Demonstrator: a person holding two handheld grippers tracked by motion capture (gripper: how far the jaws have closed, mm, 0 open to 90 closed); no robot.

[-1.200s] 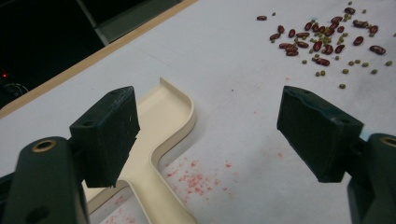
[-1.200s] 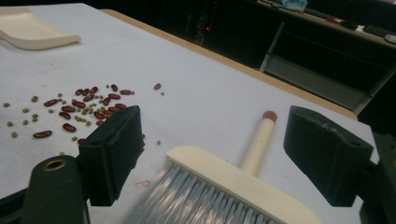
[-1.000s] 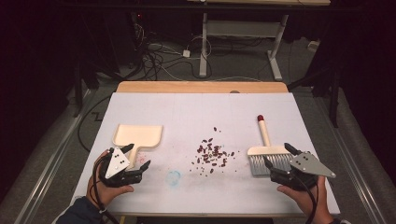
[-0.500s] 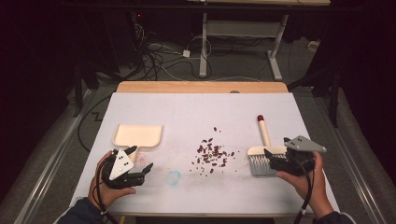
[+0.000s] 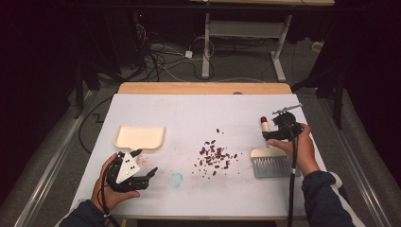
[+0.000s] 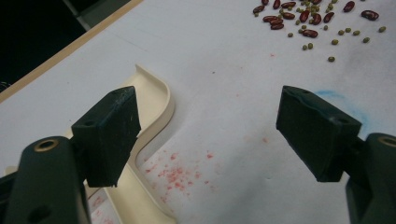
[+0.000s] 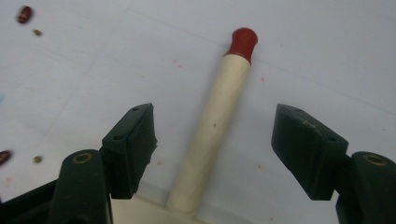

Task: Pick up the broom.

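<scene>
Cream brush handle (image 7: 219,126) lies on the table between the right gripper (image 7: 215,140)'s jaws, which have just been closing, not yet touching it; left gripper (image 6: 205,135) gapes empty beside the dustpan (image 6: 154,102)

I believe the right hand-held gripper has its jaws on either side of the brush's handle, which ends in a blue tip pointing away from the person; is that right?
Nearly: the tip is red, not blue, as the right gripper view shows. The rest holds: the right hand-held gripper has its jaws on either side of the brush's handle, not yet pressing it, and they have just been closing. The handle's tip points away from the person.
</scene>
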